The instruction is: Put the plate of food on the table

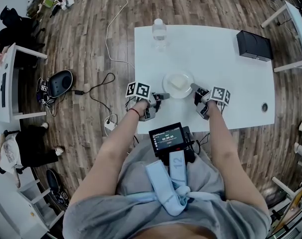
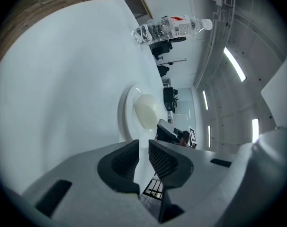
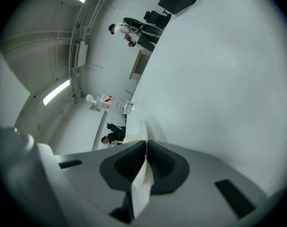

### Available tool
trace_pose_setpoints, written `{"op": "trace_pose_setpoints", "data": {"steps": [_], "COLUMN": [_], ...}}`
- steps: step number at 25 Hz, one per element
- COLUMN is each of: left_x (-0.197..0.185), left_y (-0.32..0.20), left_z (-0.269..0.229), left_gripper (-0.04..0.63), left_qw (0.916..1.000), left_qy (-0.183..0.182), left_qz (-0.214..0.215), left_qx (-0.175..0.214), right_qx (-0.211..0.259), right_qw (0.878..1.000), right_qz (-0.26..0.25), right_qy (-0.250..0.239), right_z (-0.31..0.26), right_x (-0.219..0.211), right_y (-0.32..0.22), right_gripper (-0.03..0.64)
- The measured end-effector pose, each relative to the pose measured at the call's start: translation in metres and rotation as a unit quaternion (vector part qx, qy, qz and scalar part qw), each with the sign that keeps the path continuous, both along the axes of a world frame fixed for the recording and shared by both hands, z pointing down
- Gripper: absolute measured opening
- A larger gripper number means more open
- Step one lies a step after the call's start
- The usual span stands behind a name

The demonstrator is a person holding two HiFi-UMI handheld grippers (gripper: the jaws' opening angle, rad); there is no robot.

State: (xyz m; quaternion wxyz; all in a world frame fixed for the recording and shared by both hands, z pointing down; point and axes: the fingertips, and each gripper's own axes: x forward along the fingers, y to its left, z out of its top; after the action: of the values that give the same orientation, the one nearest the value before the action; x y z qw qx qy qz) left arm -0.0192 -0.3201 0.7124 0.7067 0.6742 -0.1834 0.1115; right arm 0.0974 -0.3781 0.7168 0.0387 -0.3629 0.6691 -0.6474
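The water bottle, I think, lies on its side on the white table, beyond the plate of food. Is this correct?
Not quite. The water bottle stands upright with its cap on top, as the head view shows. It only looks sideways in the two gripper views because those cameras are tilted. The rest holds: it is on the white table, beyond the plate of food.

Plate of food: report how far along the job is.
Done: the plate with its food looks set down on the white table. In hand: the right gripper is clamped on the plate's rim; the left gripper has its jaws slightly apart by the rim. Left: release the right gripper and withdraw both.
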Motion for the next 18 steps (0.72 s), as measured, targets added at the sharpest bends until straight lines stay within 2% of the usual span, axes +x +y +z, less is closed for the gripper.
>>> {"op": "trace_pose_setpoints", "data": {"steps": [5, 11, 18], "left_x": [0.001, 0.0, -0.003], "left_y": [0.0, 0.004, 0.006], "left_z": [-0.017, -0.03, -0.034], "left_gripper": [0.064, 0.064, 0.064], "left_qw": [0.9997, 0.9951, 0.9893], "left_qy": [0.013, -0.028, -0.05], "left_qz": [-0.006, 0.03, 0.036], "left_qx": [0.019, 0.09, 0.132], "right_qx": [-0.021, -0.031, -0.033], "right_qw": [0.999, 0.998, 0.995], "right_qz": [0.01, 0.011, 0.007], "right_qy": [0.03, 0.053, 0.094], "right_z": [0.005, 0.007, 0.007], "right_x": [0.003, 0.009, 0.023], "right_y": [0.003, 0.0, 0.002], "right_gripper": [0.037, 0.038, 0.039]}}
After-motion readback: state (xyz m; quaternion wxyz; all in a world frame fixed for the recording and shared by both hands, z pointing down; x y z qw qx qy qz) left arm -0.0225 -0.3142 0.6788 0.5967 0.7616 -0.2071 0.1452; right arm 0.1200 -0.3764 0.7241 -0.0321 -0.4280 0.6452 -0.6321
